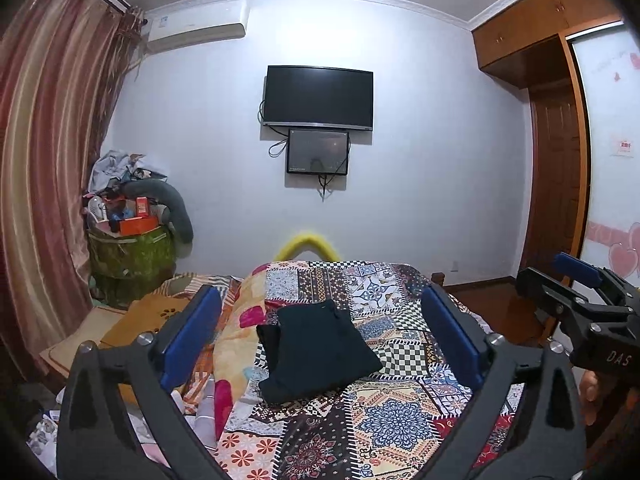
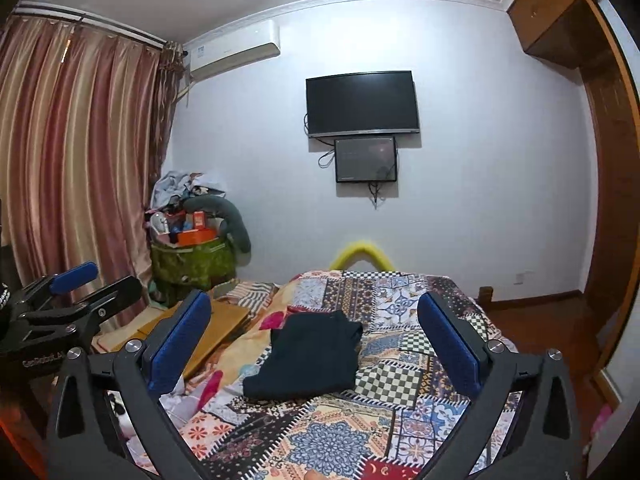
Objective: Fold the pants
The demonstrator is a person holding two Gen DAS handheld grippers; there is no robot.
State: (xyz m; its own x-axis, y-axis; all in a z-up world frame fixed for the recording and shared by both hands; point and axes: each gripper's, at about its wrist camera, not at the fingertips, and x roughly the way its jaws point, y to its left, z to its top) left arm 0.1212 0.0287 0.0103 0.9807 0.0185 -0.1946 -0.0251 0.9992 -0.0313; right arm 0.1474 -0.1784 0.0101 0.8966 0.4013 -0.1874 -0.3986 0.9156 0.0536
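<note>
Dark pants (image 1: 316, 350) lie folded into a compact bundle on the patchwork bedspread (image 1: 396, 420); the right wrist view shows the same pants (image 2: 310, 354) in the middle of the bedspread (image 2: 340, 440). My left gripper (image 1: 326, 338) stands wide open, held back from and above the bundle, its blue pads apart with nothing between them. My right gripper (image 2: 316, 340) is also wide open and empty, off the cloth. Each gripper appears at the edge of the other's view: the right gripper (image 1: 576, 280) on the right, the left gripper (image 2: 76, 280) on the left.
A rolled floral quilt (image 1: 236, 344) lies left of the pants. Beside the bed are a wooden board (image 1: 132, 320) and a green bin (image 1: 132, 252) piled with clutter. A curtain (image 1: 44, 160) hangs at left, a TV (image 1: 318, 96) on the far wall, a wooden wardrobe (image 1: 556, 168) at right.
</note>
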